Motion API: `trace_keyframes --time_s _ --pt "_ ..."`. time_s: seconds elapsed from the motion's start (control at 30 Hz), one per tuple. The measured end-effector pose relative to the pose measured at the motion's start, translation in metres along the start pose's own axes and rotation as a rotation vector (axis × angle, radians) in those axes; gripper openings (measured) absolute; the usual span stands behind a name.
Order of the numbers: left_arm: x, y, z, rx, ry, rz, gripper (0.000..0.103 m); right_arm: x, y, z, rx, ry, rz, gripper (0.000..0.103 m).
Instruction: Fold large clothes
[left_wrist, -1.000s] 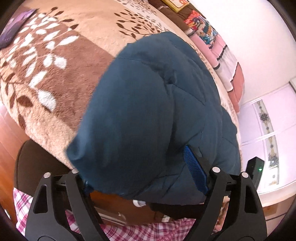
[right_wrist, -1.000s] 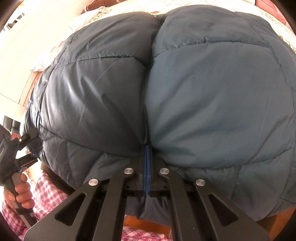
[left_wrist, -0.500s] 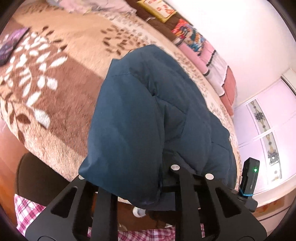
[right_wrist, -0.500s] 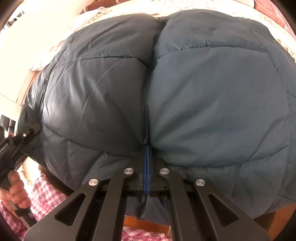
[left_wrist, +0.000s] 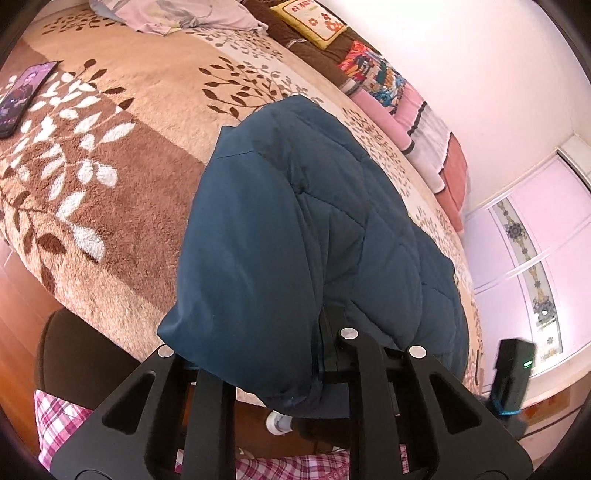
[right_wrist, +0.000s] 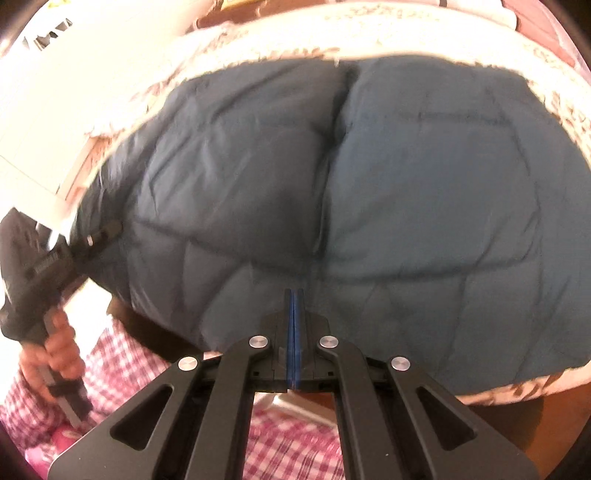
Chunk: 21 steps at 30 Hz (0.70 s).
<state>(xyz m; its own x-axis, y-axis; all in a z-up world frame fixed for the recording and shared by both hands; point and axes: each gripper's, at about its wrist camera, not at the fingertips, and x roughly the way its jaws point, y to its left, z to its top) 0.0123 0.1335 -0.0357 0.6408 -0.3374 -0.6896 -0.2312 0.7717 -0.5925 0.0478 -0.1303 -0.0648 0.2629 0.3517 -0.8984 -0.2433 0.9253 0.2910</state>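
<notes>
Jacket: a dark teal quilted puffer jacket (left_wrist: 295, 229), lying on the near edge of the leaf-patterned blanket (left_wrist: 92, 177), its hem hanging over that edge toward the person
Left gripper (left_wrist: 295, 354): grasping a thick bunch of the jacket's hem; its jaws have just been closing, and padding fills the gap between them
Right gripper (right_wrist: 294, 314): blue pads (right_wrist: 294, 332) clenched flat together at the jacket's near edge; whether any cloth is pinched between them cannot be told, the frame being blurred
Left hand (right_wrist: 51, 347): seen from the right wrist view, on the grip handle, at the jacket's left corner
Handling: judged light for its bulk, soft and springy; the smooth shell looks slippery, so a shallow pinch may slide off
Where to hold: judged best at the hem corners or along a stitched seam, where the padding is thin
Risk: trapped air may push a fold back open
Bystanders: a phone (left_wrist: 22, 96) well away from the jacket on the blanket
</notes>
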Motion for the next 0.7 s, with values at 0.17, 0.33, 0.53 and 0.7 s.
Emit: trace_keyframes --time_s 0.17,0.33,0.53,0.7 --pt "0.001 -0.003 0.0 0.017 -0.001 0.006 0.017 0.017 -0.006 0.001 -0.002 0.028 -0.025 0.0" --pt "0.001 -0.005 0.0 0.028 -0.004 0.011 0.017 0.026 -0.007 0.001 0.003 0.029 -0.022 0.0" --pt "-0.003 -0.006 0.001 0.037 -0.009 0.018 0.017 0.003 -0.018 0.004 0.038 -0.002 0.041 0.0" --pt "-0.011 -0.016 0.002 0.077 -0.028 0.027 0.017 -0.046 -0.045 0.016 0.086 -0.155 0.038 0.001"
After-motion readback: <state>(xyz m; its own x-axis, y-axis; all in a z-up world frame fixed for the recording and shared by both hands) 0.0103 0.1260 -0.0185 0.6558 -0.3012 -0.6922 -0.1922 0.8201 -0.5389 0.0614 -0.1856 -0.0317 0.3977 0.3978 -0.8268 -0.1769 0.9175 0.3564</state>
